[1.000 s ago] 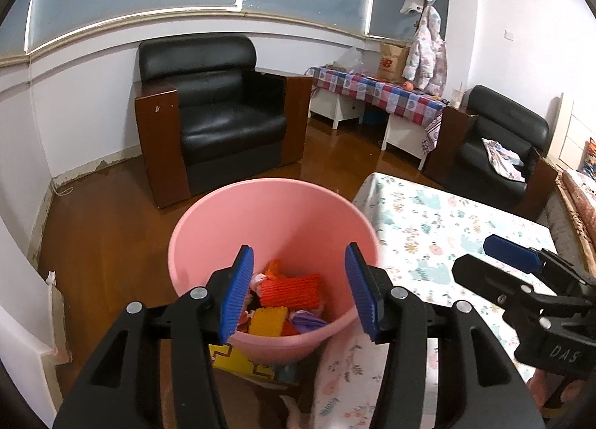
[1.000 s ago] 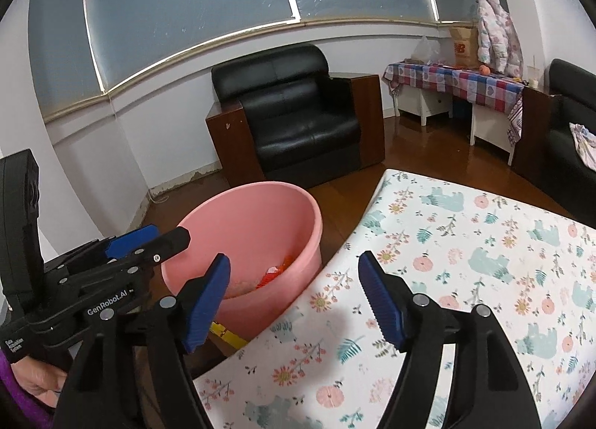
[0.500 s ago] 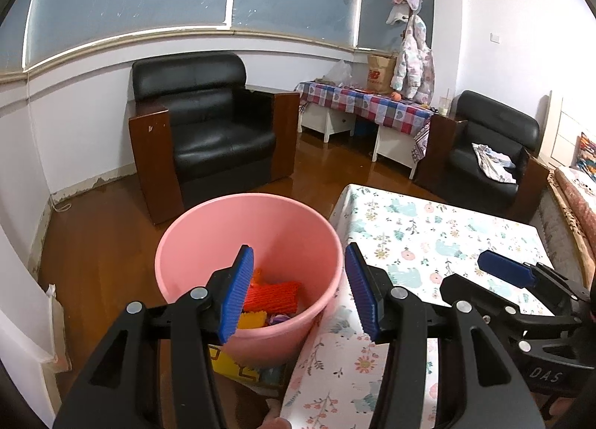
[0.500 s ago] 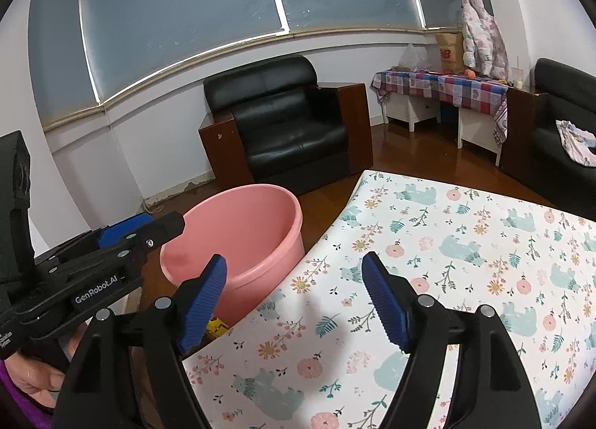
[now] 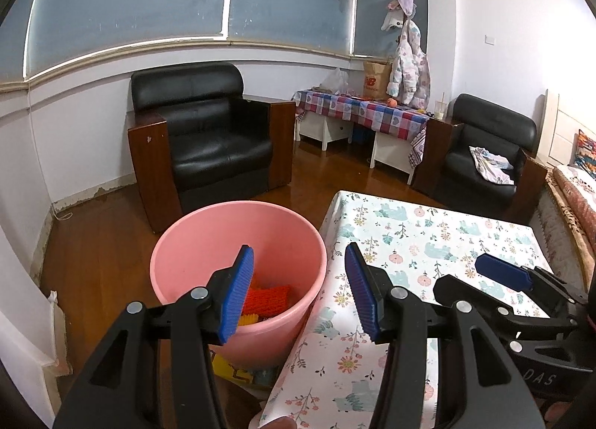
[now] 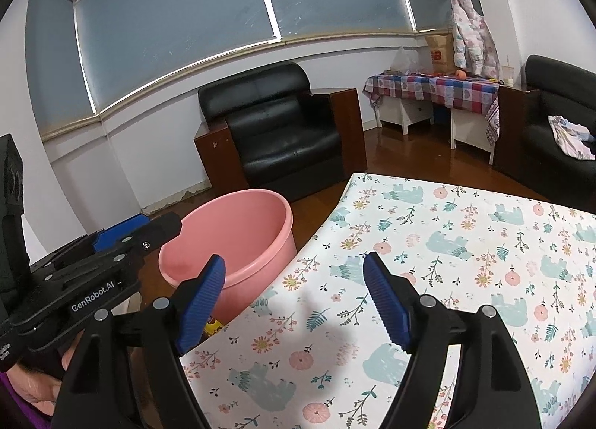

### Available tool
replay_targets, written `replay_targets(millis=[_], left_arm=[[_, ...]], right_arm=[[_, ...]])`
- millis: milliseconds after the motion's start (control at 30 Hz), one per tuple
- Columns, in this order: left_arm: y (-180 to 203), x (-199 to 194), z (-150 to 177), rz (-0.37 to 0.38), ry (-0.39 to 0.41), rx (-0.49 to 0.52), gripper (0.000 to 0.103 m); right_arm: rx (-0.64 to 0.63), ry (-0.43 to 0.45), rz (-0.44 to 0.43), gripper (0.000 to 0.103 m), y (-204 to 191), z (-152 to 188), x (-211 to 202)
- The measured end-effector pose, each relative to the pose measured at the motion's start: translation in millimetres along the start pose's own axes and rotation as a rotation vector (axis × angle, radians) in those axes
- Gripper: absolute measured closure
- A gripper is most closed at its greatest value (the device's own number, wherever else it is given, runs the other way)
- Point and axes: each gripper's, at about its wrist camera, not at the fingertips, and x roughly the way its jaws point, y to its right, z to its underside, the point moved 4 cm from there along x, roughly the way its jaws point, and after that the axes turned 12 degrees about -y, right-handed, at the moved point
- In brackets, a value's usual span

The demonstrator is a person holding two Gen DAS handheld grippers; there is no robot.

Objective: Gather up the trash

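Left tool (image 5: 298, 291): jaws apart, nothing between the pads. It hangs over the gap between the pink bucket (image 5: 193, 242) and the desk (image 5: 428, 239), left pad over the bucket mouth, right pad over the desk edge.

Bucket stands on the wooden floor, just beside the desk's left edge. The trash already sits inside at the bottom: an orange ribbed piece (image 5: 266, 296) with a yellow bit under it. Something yellow also shows on the floor under the bucket's near side (image 5: 238, 369); can't tell what it is.

Right tool (image 6: 294, 302): jaws wide, empty, over the desk's near-left corner. The floral cloth shows no trash in either view, so my read is that collection is done or nearly so.

Risks from here, as I judge them:
- The two tools are close together. A sideways swing of either could clash them.
- Left tool is low near the bucket rim. A drop or a pull toward the person could hook the rim and tip the bucket, spilling what's in it.
- Cloth overhangs the desk edge next to the bucket. A jaw dragging across it could pull it.
- If the yellow thing under the bucket is trash, reaching for it means nudging the bucket.
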Motion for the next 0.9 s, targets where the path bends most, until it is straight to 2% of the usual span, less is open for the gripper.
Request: replay_targets(millis=[900], left_arm=[[6.1, -3.4, 2.9, -0.005, 0.009, 0.012, 0.054]], right_arm=[[0.023, 0.005, 0.008, 0.027, 9.6, 1.9, -7.0]])
